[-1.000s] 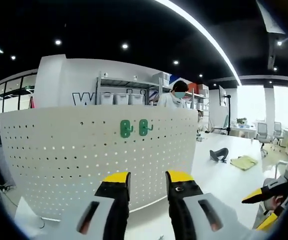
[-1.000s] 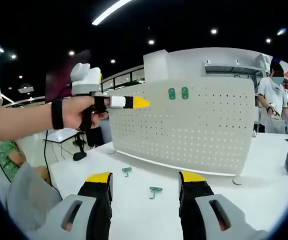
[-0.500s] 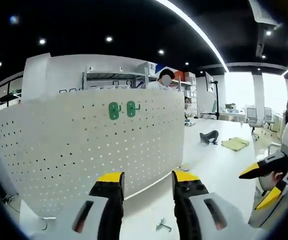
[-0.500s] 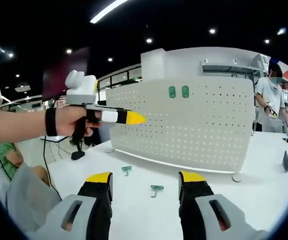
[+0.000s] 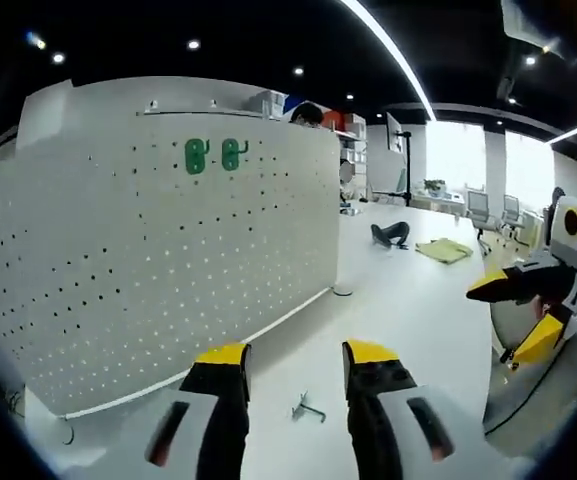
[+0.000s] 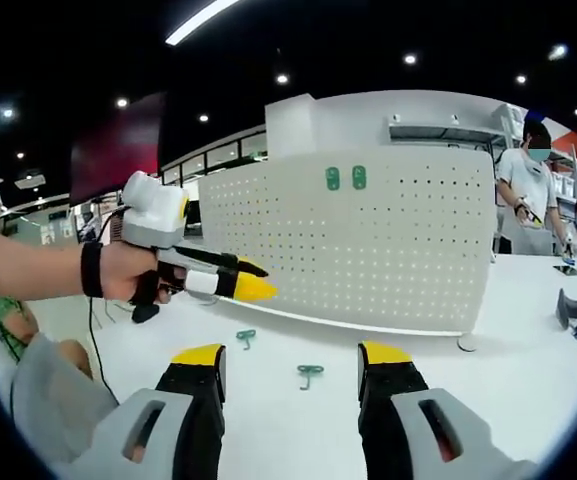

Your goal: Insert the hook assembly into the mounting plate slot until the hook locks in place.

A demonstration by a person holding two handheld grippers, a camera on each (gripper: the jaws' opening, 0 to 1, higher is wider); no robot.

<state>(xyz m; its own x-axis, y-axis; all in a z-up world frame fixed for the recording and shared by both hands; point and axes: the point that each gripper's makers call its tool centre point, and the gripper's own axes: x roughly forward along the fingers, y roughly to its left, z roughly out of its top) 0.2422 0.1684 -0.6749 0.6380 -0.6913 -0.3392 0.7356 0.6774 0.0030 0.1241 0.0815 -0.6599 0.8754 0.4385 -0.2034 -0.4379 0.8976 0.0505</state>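
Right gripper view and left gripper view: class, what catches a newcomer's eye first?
The white pegboard stands upright on the table, with two green hooks mounted near its top. Two loose green hooks lie on the table before it. The left gripper, held in a hand, points toward them.

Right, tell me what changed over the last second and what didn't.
The left gripper came down: in the right gripper view it dropped from level with the top of the pegboard toward the table, tips now tilted down. Its own view now looks lower, onto a loose hook on the table. Nothing was grabbed or released. The two green hooks on the board, the two loose hooks and the right gripper stayed put.
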